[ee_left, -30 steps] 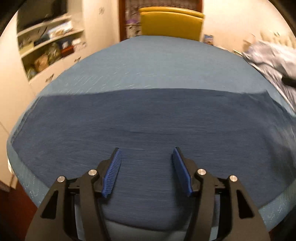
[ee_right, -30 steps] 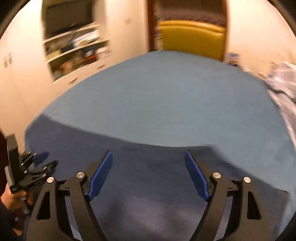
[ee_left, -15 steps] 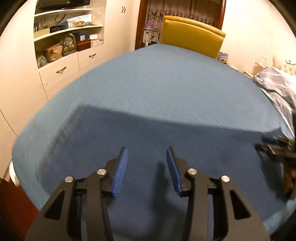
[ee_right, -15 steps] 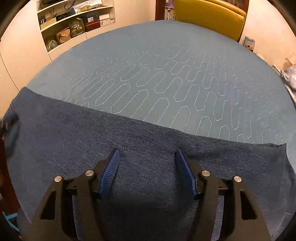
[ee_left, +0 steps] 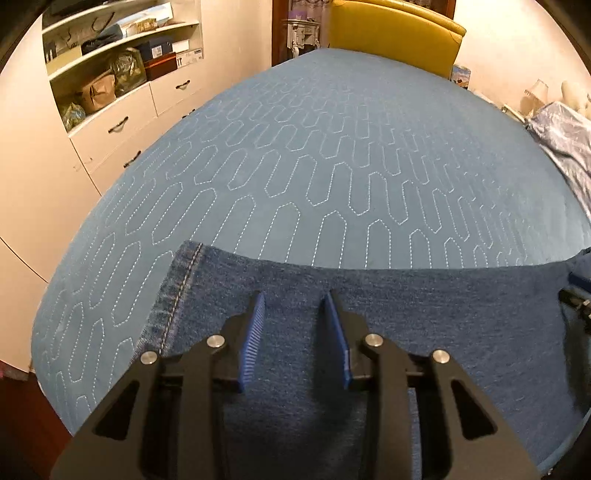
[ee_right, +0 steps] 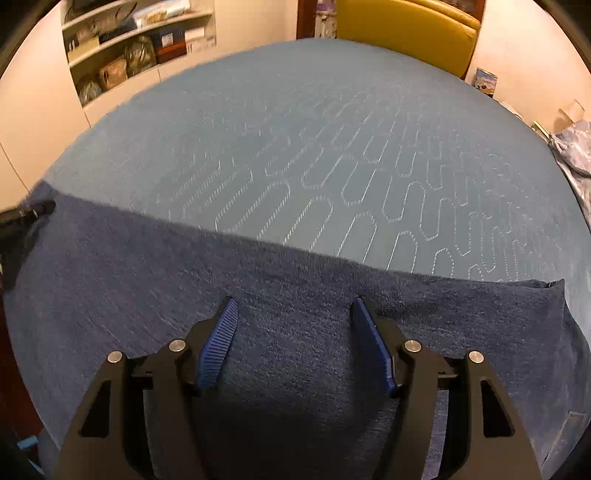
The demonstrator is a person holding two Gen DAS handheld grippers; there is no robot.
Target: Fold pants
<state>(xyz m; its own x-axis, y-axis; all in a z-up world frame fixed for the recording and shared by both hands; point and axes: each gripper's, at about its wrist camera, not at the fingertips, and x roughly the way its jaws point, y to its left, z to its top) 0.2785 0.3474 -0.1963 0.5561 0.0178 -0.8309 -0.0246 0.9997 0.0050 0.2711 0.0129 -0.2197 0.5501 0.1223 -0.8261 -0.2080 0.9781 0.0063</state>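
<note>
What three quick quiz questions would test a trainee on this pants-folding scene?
1. True or false: the pants lie flat on the blue quilt.
2. Which gripper has the wider gap between its jaws: A) left gripper B) right gripper?
3. What colour is the chair past the far end of the quilt?

Key: 1. True. 2. B; the left gripper's jaws are closing, with no cloth pinched between them. 3. Yellow.
</note>
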